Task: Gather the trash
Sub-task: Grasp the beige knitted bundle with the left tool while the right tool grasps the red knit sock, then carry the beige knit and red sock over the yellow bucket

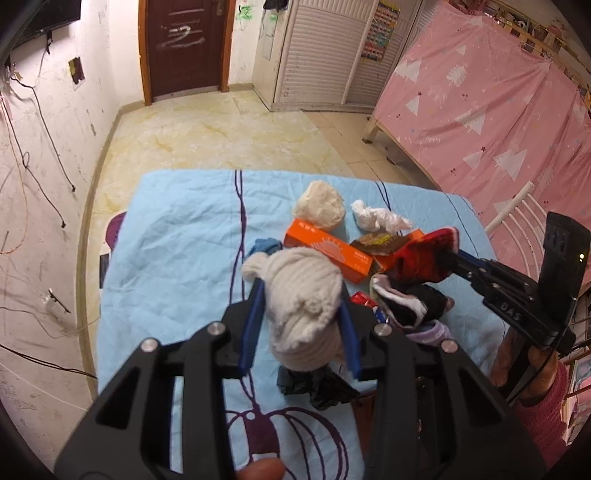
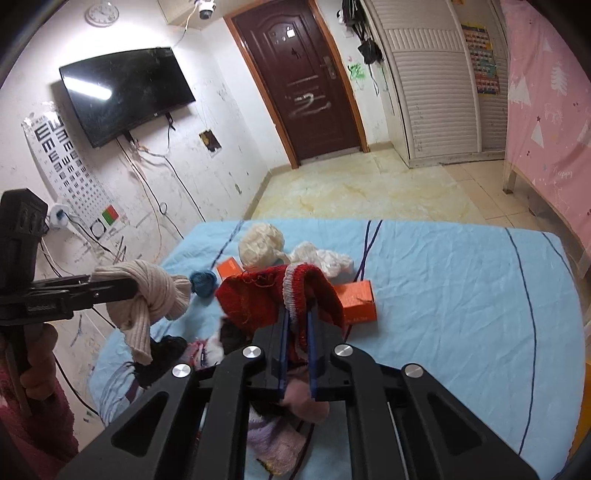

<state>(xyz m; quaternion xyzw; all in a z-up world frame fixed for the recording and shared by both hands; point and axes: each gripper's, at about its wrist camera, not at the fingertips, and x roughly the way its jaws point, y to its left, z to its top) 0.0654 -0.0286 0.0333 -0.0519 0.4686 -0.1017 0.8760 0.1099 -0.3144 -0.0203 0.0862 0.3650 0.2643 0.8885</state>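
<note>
- The left gripper is clamped on a knotted beige sock, lifted above the blue sheet.
- The right gripper pinches a red knit sock at 3 o'clock of the beige one.
- Orange boxes and crumpled paper wads (two) lie at 12 o'clock, beyond them.
- Tiled floor and a brown door lie past the bed.

A small, worn bedroom with scuffed white walls

A dark brown door stands at the far end, beside louvred white wardrobe doors. A black television hangs on the left wall above loose cables, with an eye chart beside it and a clock above. Yellow-veined marble tile floor; pink patterned curtain on the right.
</note>
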